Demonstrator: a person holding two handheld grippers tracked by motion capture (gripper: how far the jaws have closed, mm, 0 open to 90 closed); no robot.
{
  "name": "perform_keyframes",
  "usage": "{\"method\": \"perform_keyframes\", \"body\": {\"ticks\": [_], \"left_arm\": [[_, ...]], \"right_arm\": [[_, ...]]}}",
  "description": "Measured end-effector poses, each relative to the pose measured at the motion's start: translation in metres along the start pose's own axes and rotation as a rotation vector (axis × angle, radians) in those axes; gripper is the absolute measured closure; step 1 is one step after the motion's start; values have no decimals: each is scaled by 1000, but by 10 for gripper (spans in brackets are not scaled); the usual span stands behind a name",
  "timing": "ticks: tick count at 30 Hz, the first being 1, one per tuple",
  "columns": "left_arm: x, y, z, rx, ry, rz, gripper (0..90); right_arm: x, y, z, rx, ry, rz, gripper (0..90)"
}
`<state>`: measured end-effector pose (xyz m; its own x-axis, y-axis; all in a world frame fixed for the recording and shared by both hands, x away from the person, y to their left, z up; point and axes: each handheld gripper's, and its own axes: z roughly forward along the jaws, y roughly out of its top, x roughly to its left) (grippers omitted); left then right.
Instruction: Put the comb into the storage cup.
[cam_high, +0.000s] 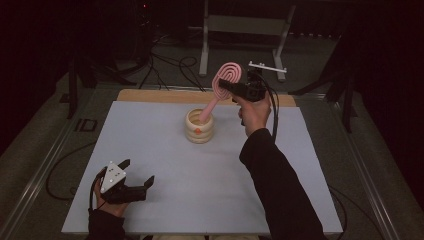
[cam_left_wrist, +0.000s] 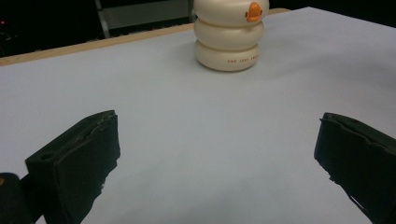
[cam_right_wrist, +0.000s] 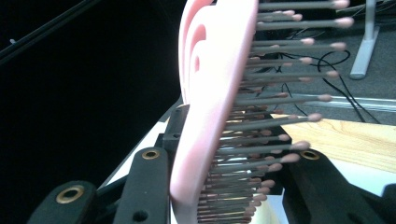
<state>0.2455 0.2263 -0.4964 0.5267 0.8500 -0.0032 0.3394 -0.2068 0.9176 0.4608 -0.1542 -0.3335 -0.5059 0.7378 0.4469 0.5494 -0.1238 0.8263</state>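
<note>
Now: brush clamped over holder

The pink brush (cam_high: 226, 82) is pinched at its head by the right gripper (cam_high: 234, 89), handle tip inside the cream holder (cam_high: 199, 131) at tabletop (cam_high: 165, 145) centre. At 7 o'clock, the left gripper (cam_high: 136, 174) is held spread, empty.

A pale pink plastic hairbrush (cam_high: 226, 80) has darker, pink-tipped bristles. The cream ringed ceramic holder (cam_high: 199, 128) bears one orange spot and small orange lettering. The worktop (cam_high: 190, 185) is pale grey-blue, with a light wooden strip (cam_high: 150, 96) along its far edge.
</note>
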Motion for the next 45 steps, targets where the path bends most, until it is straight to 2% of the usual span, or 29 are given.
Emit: {"method": "perform_keyframes", "body": {"ticks": [26,45], "left_arm": [[0,0,-1,-4,6,1,13],[1,0,-1,-5,12,2,13]], "right_arm": [[-5,-4,9,-12,-63,-9,637],[-8,-6,13,-17,-80,-9,636]]}}
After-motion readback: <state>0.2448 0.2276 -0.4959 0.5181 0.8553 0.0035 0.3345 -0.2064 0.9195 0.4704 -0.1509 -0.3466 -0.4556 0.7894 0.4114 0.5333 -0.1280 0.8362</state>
